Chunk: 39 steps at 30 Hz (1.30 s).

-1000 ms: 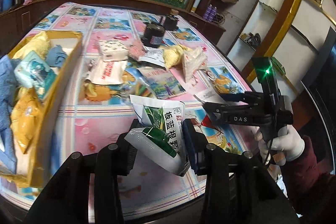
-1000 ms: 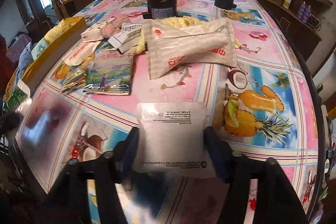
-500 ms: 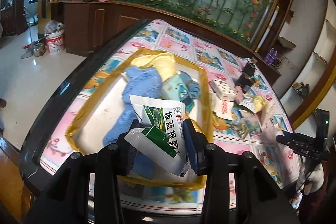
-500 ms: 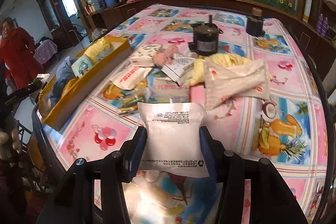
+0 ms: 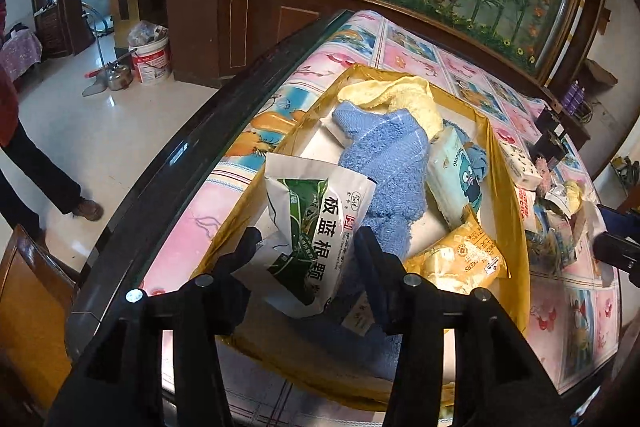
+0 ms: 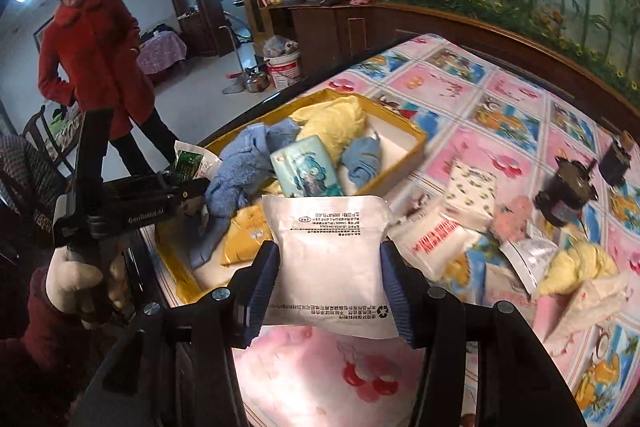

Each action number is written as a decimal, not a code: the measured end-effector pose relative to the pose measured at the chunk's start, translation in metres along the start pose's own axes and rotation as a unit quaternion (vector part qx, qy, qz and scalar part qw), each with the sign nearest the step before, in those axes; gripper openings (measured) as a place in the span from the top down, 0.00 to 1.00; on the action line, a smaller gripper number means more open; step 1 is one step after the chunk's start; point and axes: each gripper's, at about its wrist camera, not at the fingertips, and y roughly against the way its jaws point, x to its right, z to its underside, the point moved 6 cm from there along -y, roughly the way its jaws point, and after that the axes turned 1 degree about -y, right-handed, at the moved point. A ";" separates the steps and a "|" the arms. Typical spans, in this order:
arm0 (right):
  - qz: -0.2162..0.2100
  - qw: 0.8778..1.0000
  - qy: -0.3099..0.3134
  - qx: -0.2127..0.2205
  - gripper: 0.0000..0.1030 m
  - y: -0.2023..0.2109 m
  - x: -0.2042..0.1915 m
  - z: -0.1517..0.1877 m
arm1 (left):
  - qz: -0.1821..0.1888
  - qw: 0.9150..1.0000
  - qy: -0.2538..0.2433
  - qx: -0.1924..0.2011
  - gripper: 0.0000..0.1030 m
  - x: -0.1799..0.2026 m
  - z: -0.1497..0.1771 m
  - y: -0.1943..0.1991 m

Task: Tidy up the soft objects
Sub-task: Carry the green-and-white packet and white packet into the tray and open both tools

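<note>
Already the left gripper (image 5: 308,247) clamps the green-printed sachet (image 5: 316,227) above the yellow box (image 5: 508,211) at the table's edge; the right gripper (image 6: 330,267) pinches a white pouch (image 6: 330,259) beside it. Released early, the sachet could slide off the heaped blue towel (image 5: 388,163) onto the floor

Left hand-held gripper (image 5: 308,247) and right hand-held gripper (image 6: 330,267), each clamped on a packet, both level.

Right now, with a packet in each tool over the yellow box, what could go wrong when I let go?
1. The box is already heaped with the blue towel and yellow snack bag, so the green-and-white packet in the left tool may slide off the pile.
2. The right tool, holding the white packet, is close behind; the tools could collide.
</note>
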 end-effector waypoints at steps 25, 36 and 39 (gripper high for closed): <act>-0.025 0.993 0.005 -0.116 0.49 -0.132 -0.029 -0.036 | 0.074 0.992 0.082 0.058 0.38 -0.032 0.002 0.037; -0.090 0.994 -0.042 -0.044 0.29 -0.060 -0.014 -0.038 | 0.071 0.995 0.044 0.063 0.38 -0.007 0.004 0.059; -0.071 0.996 -0.060 -0.012 0.22 -0.027 0.016 -0.030 | 0.069 0.995 0.024 0.071 0.31 0.006 0.005 0.068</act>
